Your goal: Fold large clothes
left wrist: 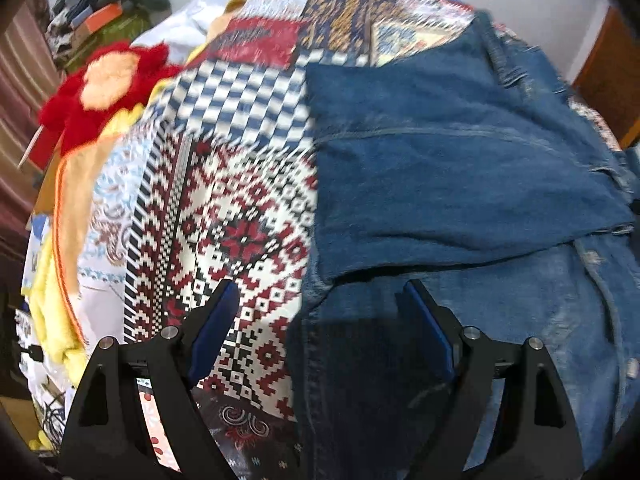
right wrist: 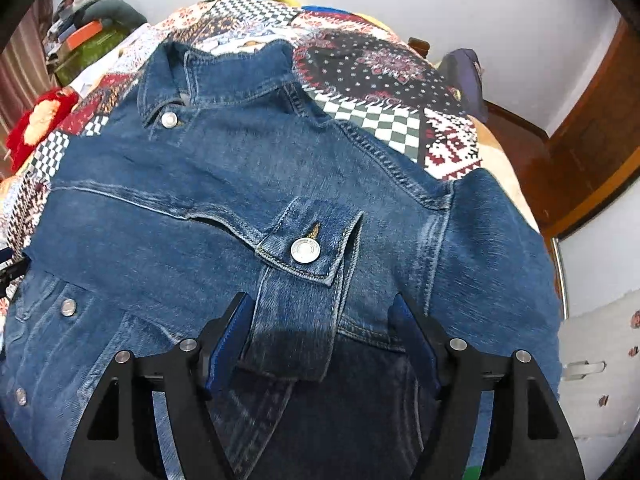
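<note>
Both tongs are open right now. My left gripper [left wrist: 316, 312] has its blue-padded jaws spread wide with nothing between them, hanging over the spot where the patchwork bedspread with red, white and blue geometric blocks [left wrist: 224, 200] meets the edge of the blue denim jacket with metal snap buttons [right wrist: 248, 216]. My right gripper [right wrist: 322, 332] is parted too. The sleeve cuff with its snap button [right wrist: 306, 250] sits in the gap between the jaws, but the pads aren't pressing on it, so I'd call that let go, not held.

Jacket is spread front-up on the bed, collar [right wrist: 208, 76] pointing away from me, with a sleeve folded across the chest so the cuff lands near the middle.

Handling-wise, my guess is that denim like this is heavy and fairly stiff for cloth. It should hold a crease and won't slide around much on the bedspread, but it'll drag and resist a one-corner lift. Doubled seams and the cuff are thick, so they give the pads something solid to bite.

For the next fold I'd grab the thick seamed edges, probably the hem corners or the shoulder seam [right wrist: 396, 172], one per side, rather than pinching flat fabric mid-panel.

Red fuzzy toy [left wrist: 104, 92] is well off to the side, not in the way.
</note>
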Available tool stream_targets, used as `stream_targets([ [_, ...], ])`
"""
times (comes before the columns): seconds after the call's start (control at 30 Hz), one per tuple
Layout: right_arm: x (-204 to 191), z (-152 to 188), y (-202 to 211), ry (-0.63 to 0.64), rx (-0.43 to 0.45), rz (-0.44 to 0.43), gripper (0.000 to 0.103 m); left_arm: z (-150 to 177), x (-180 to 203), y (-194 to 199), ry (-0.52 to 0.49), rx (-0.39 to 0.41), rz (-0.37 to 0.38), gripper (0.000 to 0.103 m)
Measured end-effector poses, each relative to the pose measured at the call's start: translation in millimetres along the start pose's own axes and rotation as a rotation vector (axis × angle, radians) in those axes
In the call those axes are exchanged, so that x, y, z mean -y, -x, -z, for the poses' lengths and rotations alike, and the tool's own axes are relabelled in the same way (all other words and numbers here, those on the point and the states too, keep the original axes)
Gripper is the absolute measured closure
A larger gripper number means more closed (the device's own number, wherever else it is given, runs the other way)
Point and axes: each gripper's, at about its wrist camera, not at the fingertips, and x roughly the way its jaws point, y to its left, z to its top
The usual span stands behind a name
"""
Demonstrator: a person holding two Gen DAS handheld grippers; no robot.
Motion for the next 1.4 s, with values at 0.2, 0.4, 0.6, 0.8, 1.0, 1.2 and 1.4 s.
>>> stream_targets([
  [0.2,8,-1,45,-0.018,0.101,0.010,0.033,-14,22,50,-0.040,0.115,0.030,0.019],
  [0.4,32,9,91,-0.072,0.208,0.006,0.033,-47,65,83,-0.117,0.230,0.068,0.015],
  [0.6,74,33,119,-0.146,0.251,0.027,0.032,-76,123,95,-0.207,0.296,0.139,0.010],
  [0.8,132,77,114,-0.331,0.209,-0.022,0.032,-97,185,76,-0.299,0.277,0.208,0.010],
  [1.0,193,124,84,-0.582,0.115,-0.048,0.032,-104,229,23,-0.299,0.103,0.332,0.010],
  [1.2,233,151,41,-0.784,0.010,-0.129,0.032,-98,256,-31,-0.309,-0.071,0.361,0.010],
  [1.4,245,148,13,-0.877,-0.003,-0.274,0.028,-88,270,-51,-0.355,-0.093,0.321,0.009],
])
